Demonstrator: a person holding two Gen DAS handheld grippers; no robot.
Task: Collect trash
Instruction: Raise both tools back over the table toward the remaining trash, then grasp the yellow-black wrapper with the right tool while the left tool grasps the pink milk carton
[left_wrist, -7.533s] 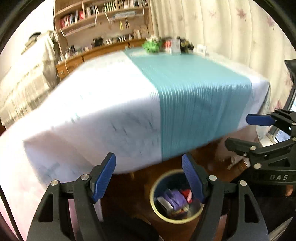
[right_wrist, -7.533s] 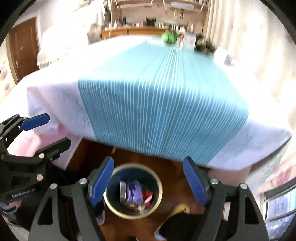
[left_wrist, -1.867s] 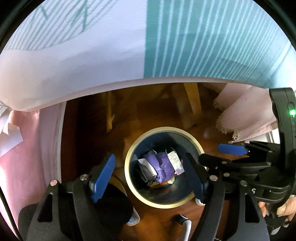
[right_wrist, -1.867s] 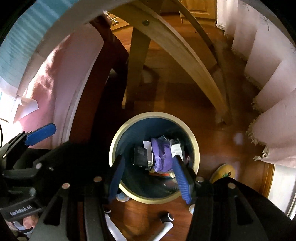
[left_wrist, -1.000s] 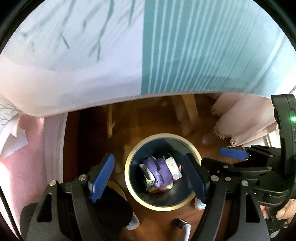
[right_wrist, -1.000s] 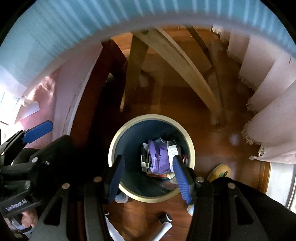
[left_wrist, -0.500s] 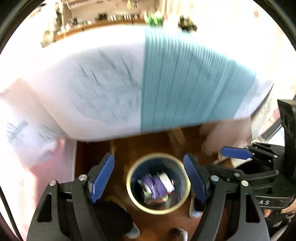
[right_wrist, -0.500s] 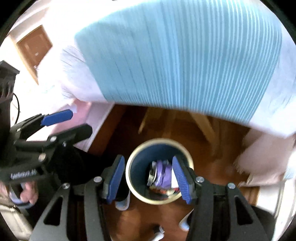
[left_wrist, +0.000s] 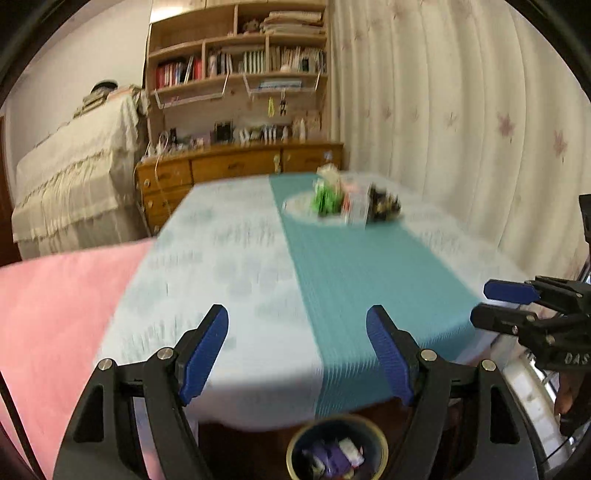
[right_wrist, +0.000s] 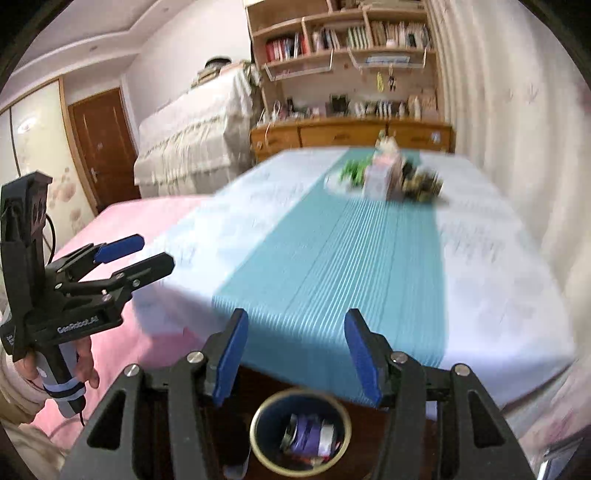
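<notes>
A round dark-blue trash bin (left_wrist: 295, 448) with a tan rim stands on the floor below the table's near edge; it also shows in the right wrist view (right_wrist: 258, 439). It holds several wrappers, one purple (right_wrist: 308, 434). My left gripper (left_wrist: 297, 354) is open and empty above the table's near edge. My right gripper (right_wrist: 295, 356) is open and empty, also above the near edge. Each gripper shows in the other's view: the right one (left_wrist: 517, 306) and the left one (right_wrist: 136, 254), both open. A blurred cluster of items (right_wrist: 388, 177) sits at the table's far end.
The table (left_wrist: 240, 258) has a white cloth with a teal runner (right_wrist: 332, 266). A pink cloth (left_wrist: 55, 314) lies left. A wooden dresser and bookshelf (left_wrist: 240, 166) stand behind, a curtain (left_wrist: 461, 129) on the right, a door (right_wrist: 103, 144) far left.
Both grippers have tilted up from looking down into the bin under the table to looking across the tabletop. The bin has dropped to the bottom of both views. Both stay open.
</notes>
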